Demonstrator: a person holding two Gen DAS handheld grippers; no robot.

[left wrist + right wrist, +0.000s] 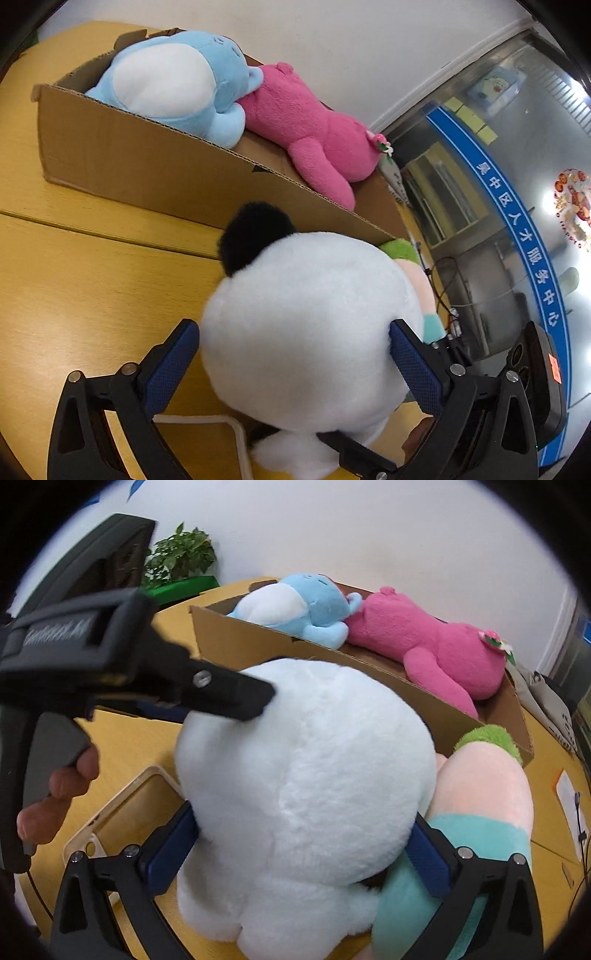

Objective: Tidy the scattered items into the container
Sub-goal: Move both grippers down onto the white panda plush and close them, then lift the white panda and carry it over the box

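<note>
A big white plush with a black ear (306,314) sits on the wooden table in front of the cardboard box (147,162). My left gripper (295,332) is shut on the white plush, one blue pad on each side. My right gripper (303,834) is also shut on the white plush (303,760), lower down. The left gripper (236,698) shows in the right wrist view, pressing into the plush's upper left. A blue plush (177,81) and a pink plush (314,133) lie in the box. A peach, teal and green plush (480,797) lies right of the white one.
A pale wooden tray (122,812) lies on the table under the white plush's left side. A potted plant (181,554) and a black monitor (99,557) stand at the back left. Glass doors with a blue band (517,236) are on the right.
</note>
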